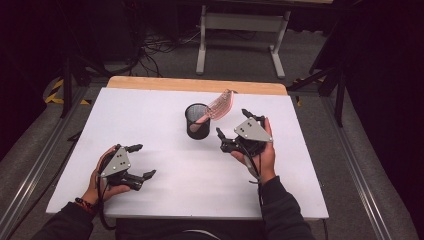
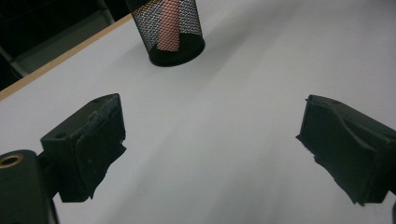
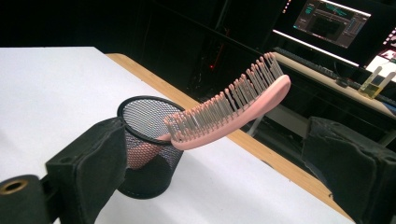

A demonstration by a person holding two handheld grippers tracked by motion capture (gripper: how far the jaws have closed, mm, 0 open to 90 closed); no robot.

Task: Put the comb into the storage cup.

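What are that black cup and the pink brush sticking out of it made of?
The black cup looks like wire mesh, probably metal with a matte black coating: you can see through its fine grid wall, and it has a solid rim and base. The pink brush seems to be moulded plastic with a smooth, slightly glossy back and rows of thin, stiff bristles, likely plastic too.

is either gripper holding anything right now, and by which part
Nothing is held. The left gripper and right gripper are both open and empty; the pink hairbrush stands handle-down in the mesh cup.
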